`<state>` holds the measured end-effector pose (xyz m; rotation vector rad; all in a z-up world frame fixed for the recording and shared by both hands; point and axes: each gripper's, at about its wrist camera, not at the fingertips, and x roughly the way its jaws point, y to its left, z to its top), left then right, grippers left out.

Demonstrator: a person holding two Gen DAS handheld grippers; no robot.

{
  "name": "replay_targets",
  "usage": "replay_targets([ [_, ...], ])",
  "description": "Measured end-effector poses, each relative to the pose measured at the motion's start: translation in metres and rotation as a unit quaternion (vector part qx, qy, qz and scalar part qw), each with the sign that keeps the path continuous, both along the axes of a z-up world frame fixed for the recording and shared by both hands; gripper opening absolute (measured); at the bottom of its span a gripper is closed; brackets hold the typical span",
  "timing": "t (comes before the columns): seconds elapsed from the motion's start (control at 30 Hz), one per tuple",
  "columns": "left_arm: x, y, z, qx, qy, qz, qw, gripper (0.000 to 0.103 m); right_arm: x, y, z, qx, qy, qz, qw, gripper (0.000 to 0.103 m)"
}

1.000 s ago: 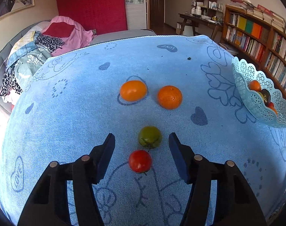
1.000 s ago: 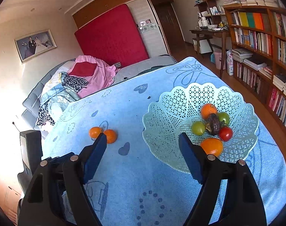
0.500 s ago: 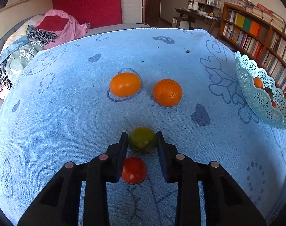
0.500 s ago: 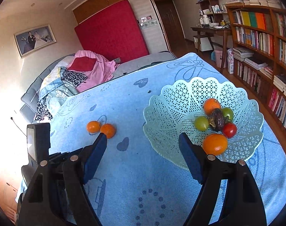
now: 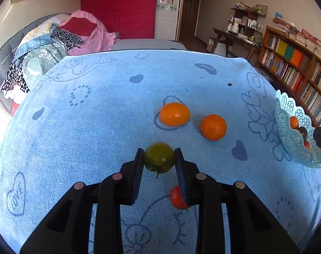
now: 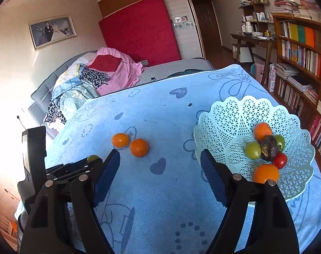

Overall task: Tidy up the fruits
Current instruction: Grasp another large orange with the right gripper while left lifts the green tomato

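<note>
My left gripper (image 5: pixel 159 157) is shut on a green tomato (image 5: pixel 159 156) and holds it above the blue cloth (image 5: pixel 97 116). A red tomato (image 5: pixel 176 196) lies under its right finger. An orange tomato (image 5: pixel 174 114) and a mandarin (image 5: pixel 213 124) lie beyond. The pale blue lattice basket (image 6: pixel 234 116) holds several fruits, with its rim at the right edge of the left wrist view (image 5: pixel 287 131). My right gripper (image 6: pixel 160 165) is open and empty above the cloth, left of the basket. The left gripper with the green tomato (image 6: pixel 92 158) shows at its lower left.
A bed with piled clothes (image 5: pixel 54 42) lies beyond the cloth's far edge. Bookshelves (image 6: pixel 298 53) stand to the right. A desk (image 5: pixel 234 36) stands at the back right.
My left gripper closed on the green tomato and lifted it off the cloth, leaving the red tomato behind. My right gripper stayed open and shifted slightly.
</note>
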<state>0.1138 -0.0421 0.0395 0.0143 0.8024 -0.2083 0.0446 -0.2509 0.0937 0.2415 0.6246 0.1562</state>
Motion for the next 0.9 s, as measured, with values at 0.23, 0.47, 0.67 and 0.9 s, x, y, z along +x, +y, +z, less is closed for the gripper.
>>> replay_targets([
  [0.23, -0.003, 0.028, 0.004, 0.0, -0.015, 0.046, 0.9988, 0.03, 0.04, 0.044, -0.01, -0.021, 0.021, 0.054, 0.998, 0.08],
  [0.47, -0.006, 0.043, 0.006, -0.007, -0.019, 0.07, 0.9973, 0.03, 0.086, 0.059, -0.035, -0.026, 0.072, 0.058, 0.995, 0.066],
  [0.67, -0.007, 0.042, 0.004, -0.002, -0.02, 0.073, 0.9972, 0.03, 0.11, 0.061, -0.056, -0.036, 0.1, 0.049, 0.993, 0.057],
  [0.9, -0.005, 0.042, 0.002, -0.003, -0.016, 0.076, 0.997, 0.03, 0.124, 0.065, -0.068, -0.049, 0.115, 0.047, 0.991, 0.054],
])
